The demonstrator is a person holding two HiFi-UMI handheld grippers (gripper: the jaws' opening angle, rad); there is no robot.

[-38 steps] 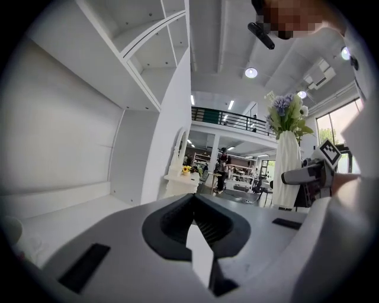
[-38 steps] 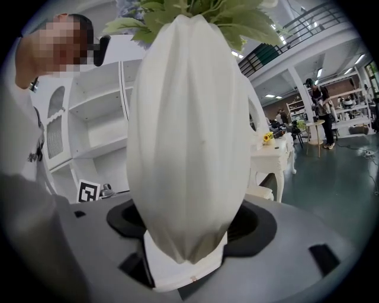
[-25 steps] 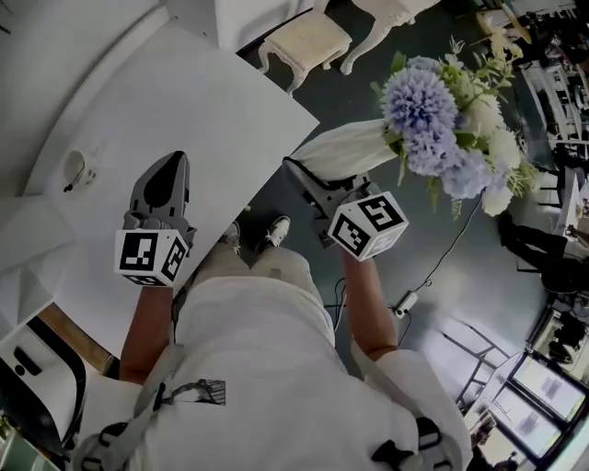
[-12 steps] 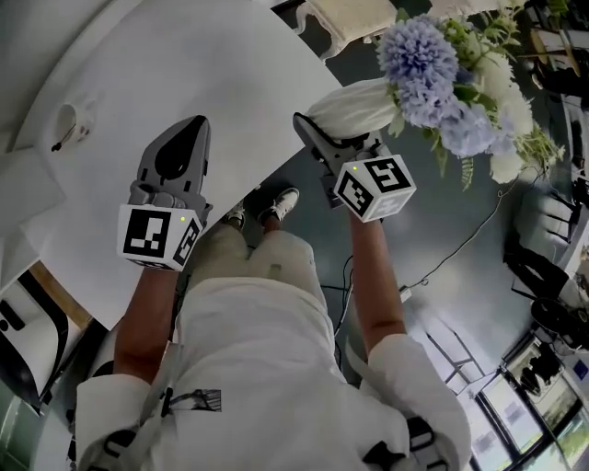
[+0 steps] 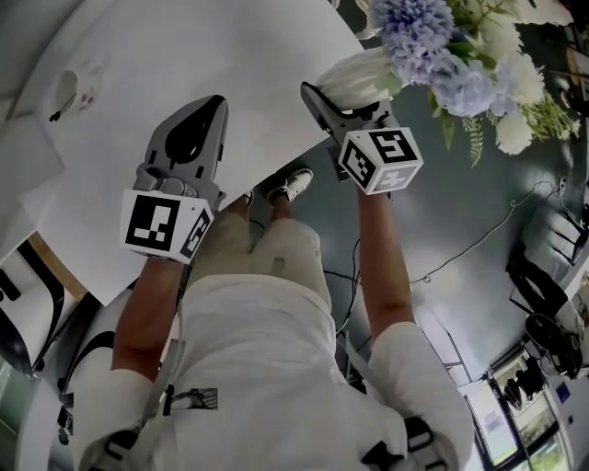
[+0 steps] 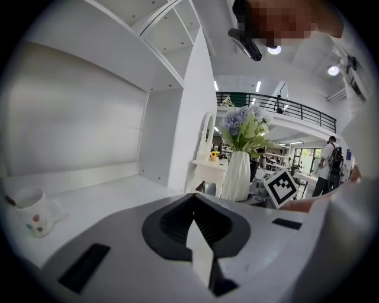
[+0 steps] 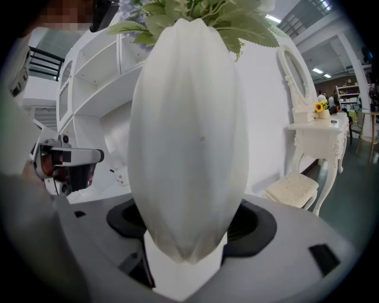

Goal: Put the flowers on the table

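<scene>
Right tongs, clamped on the white vase of blue flowers, are bringing it from beyond the counter to its edge just ahead, so placement is nearing. Left tongs, jaws together and empty, are hovering alongside.

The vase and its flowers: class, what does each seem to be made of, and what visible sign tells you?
The vase looks like matte white ceramic or plastic: smooth, ribbed, no shine; which one is unclear. The flowers may be artificial, perhaps fabric: even purple and white blooms.
</scene>
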